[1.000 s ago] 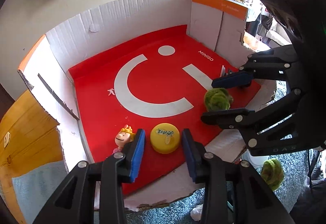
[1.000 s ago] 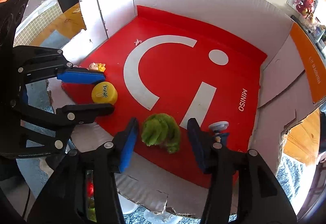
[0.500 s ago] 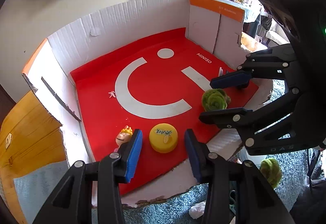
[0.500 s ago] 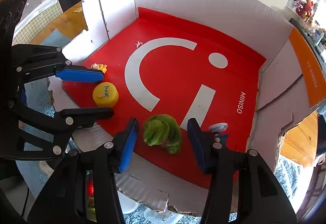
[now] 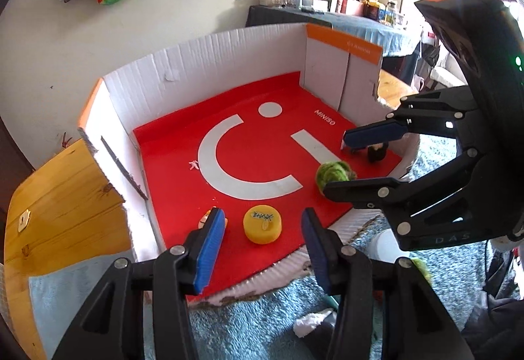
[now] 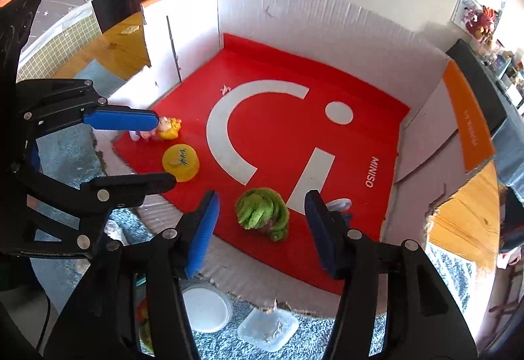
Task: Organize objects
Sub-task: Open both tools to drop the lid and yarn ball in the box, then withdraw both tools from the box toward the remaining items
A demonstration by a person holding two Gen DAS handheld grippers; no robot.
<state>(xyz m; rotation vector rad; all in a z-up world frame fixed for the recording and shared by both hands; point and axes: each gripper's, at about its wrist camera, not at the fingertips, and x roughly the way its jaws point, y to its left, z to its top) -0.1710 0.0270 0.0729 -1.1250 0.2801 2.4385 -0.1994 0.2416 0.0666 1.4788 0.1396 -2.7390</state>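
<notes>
Both claws gape wide, holding nothing. The left gripper (image 5: 262, 230) frames the yellow cap (image 5: 262, 223) near the red mat's (image 6: 278, 137) front edge; the right gripper (image 6: 260, 219) frames the green ball (image 6: 262, 212), possibly yarn.

Cardboard box (image 5: 229, 65), white corrugated walls, front side open, orange-edged flaps. Floor covered by red mat (image 5: 262, 147) with white arc, dot, bar and "MINISO" print.

On the mat:
- yellow round cap (image 5: 262, 223), near front edge, dark mark on top
- small blond figurine (image 6: 168, 128), just beside the cap
- green fuzzy plush (image 6: 262, 212), near front
- small white scrap (image 5: 194, 165), toward the back

Box sits on blue-grey carpet (image 5: 255, 327).
</notes>
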